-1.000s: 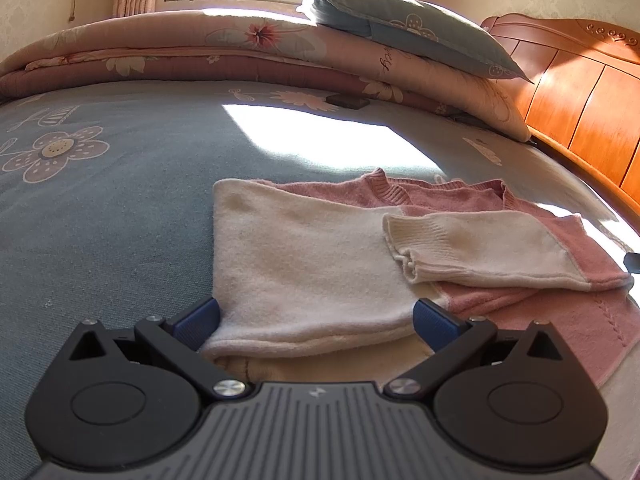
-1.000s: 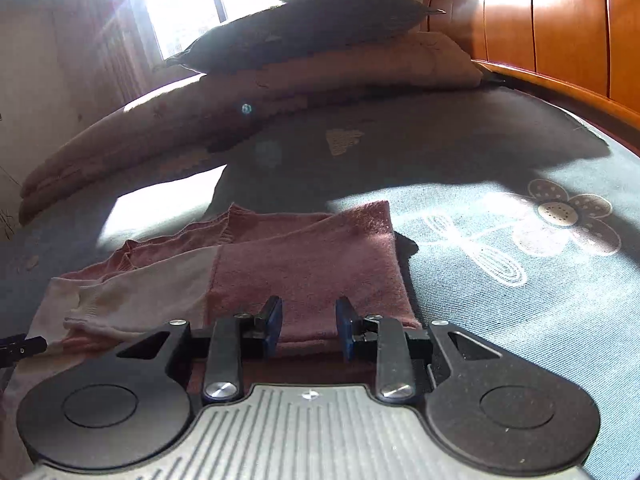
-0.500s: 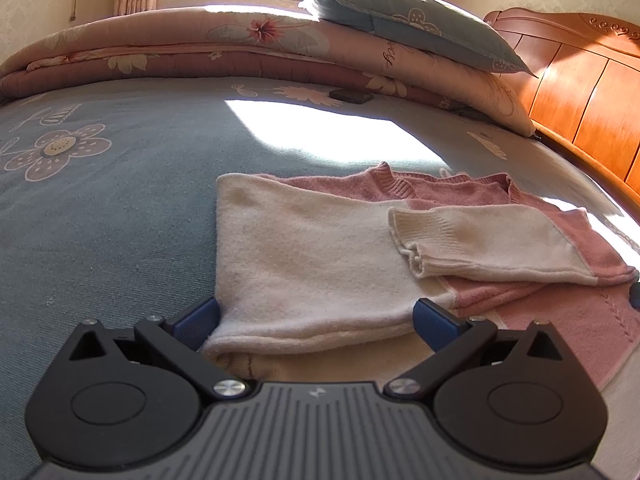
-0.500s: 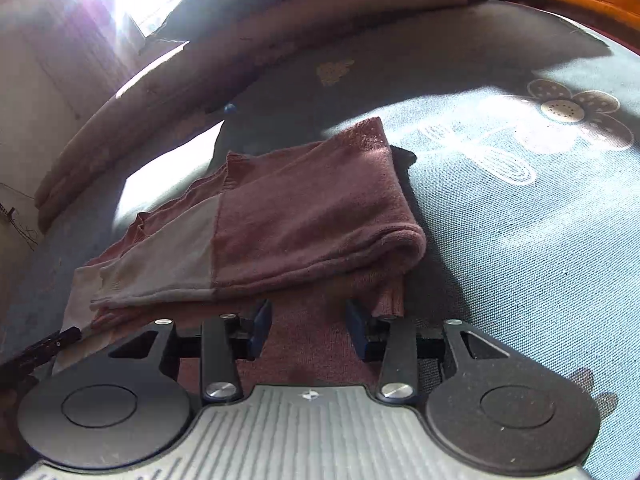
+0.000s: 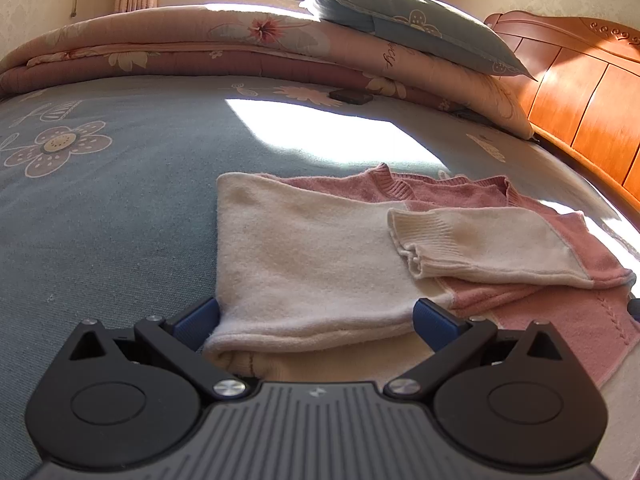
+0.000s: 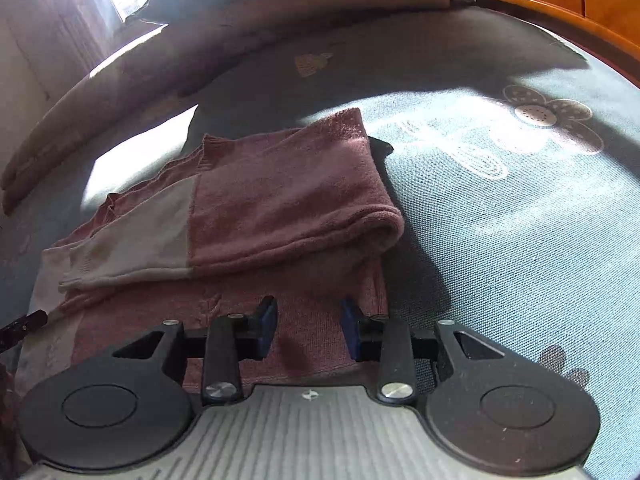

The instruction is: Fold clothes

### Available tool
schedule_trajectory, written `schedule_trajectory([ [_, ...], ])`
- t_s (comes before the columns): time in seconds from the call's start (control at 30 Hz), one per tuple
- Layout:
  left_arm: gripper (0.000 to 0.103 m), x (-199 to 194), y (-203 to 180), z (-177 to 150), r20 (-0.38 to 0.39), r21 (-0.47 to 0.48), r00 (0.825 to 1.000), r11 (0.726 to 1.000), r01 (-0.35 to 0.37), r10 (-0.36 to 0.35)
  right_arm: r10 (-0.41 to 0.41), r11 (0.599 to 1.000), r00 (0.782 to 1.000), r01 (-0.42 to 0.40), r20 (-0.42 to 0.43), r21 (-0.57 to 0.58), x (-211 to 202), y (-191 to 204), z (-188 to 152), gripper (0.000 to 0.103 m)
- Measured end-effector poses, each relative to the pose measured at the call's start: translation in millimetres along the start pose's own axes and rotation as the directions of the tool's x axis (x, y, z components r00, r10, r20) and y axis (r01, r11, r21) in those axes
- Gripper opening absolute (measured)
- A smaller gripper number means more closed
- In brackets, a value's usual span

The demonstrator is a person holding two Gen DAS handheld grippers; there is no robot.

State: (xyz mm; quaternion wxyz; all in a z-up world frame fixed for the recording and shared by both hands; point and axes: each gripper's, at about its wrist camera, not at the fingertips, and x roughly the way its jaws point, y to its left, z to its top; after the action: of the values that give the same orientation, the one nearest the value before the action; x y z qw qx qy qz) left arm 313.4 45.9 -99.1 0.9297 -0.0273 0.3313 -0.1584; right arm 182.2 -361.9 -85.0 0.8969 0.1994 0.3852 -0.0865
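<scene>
Between my left gripper's [image 5: 316, 320] blue pads [image 5: 434, 322] lies a sweater [image 5: 312, 256], cream on its folded sleeves, dusty pink in the body beyond. Under it, my bedsheet [image 5: 100, 216] is grey-blue with pale pink-and-cream flowers. Ahead, the folded quilt [image 5: 200, 48] is pink with floral print, the pillow [image 5: 408, 32] light blue. To the right stands an orange wooden headboard [image 5: 580, 100]. Both grippers are black.

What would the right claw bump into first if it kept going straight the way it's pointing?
Most likely the pink sweater. The right claw tilts down over its near flat layer, its jaws closing with that knit showing between them, unpinched. The thick rolled fold lies just beyond; depth is hard to judge.
</scene>
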Motion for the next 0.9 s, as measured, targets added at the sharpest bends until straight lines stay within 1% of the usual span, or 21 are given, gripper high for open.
schedule_trajectory([
  [0.03,0.102,0,0,0,0.000,0.001,1.000,1.000,-0.001,0.001,-0.020,1.000,1.000,0.020,0.000,-0.004,0,-2,-3,0.034],
  [0.07,0.102,0,0,0,-0.001,0.002,1.000,1.000,-0.002,0.002,-0.025,1.000,1.000,0.025,0.008,-0.004,-3,-2,-4,0.034],
  [0.1,0.102,0,0,0,-0.001,0.003,1.000,1.000,-0.002,0.002,-0.037,0.999,0.999,0.037,0.015,-0.016,-7,2,-6,0.035],
  [0.13,0.102,0,0,0,-0.001,0.002,1.000,1.000,-0.002,0.002,-0.046,0.998,0.998,0.048,0.030,-0.041,-11,8,-6,0.039],
  [0.17,0.102,0,0,0,-0.001,0.000,1.000,1.000,-0.001,0.001,-0.047,0.996,0.997,0.052,0.060,-0.077,-15,16,-6,0.046],
  [0.2,0.102,0,1,0,0.000,-0.002,1.000,1.000,0.001,-0.001,-0.039,0.992,0.994,0.051,0.099,-0.119,-19,23,-5,0.047],
  [0.27,0.102,0,1,-1,0.001,-0.003,1.000,1.000,0.002,-0.002,-0.019,0.981,0.987,0.048,0.158,-0.186,-21,36,3,0.047],
  [0.33,0.102,1,1,-1,0.000,-0.004,1.000,1.000,0.002,-0.002,-0.015,0.968,0.981,0.062,0.192,-0.244,-12,42,15,0.047],
  [0.43,0.102,1,1,-1,0.000,0.001,1.000,1.000,0.001,-0.001,-0.056,0.959,0.984,0.099,0.167,-0.264,11,38,29,0.048],
  [0.5,0.102,2,1,-1,-0.001,0.001,1.000,1.000,0.002,-0.002,-0.069,0.965,0.989,0.099,0.130,-0.243,24,29,28,0.048],
  [0.57,0.102,1,2,-1,-0.001,-0.001,1.000,1.000,0.004,-0.004,-0.041,0.970,0.991,0.070,0.126,-0.235,26,22,21,0.051],
  [0.67,0.102,0,3,-2,0.001,-0.006,1.000,1.000,0.007,-0.007,-0.032,0.964,0.992,0.064,0.126,-0.256,25,25,18,0.055],
  [0.8,0.102,-4,2,-4,-0.002,-0.006,1.000,1.000,0.002,-0.002,0.008,0.978,0.988,0.025,0.156,-0.207,20,22,26,0.055],
  [0.87,0.102,-7,-3,-3,0.002,0.003,1.000,1.000,-0.015,0.015,0.024,0.980,0.988,0.008,0.154,-0.201,21,20,31,0.056],
  [0.9,0.102,-8,-8,-3,0.005,0.011,1.000,1.000,-0.027,0.027,0.019,0.978,0.988,0.014,0.156,-0.206,21,20,34,0.056],
])
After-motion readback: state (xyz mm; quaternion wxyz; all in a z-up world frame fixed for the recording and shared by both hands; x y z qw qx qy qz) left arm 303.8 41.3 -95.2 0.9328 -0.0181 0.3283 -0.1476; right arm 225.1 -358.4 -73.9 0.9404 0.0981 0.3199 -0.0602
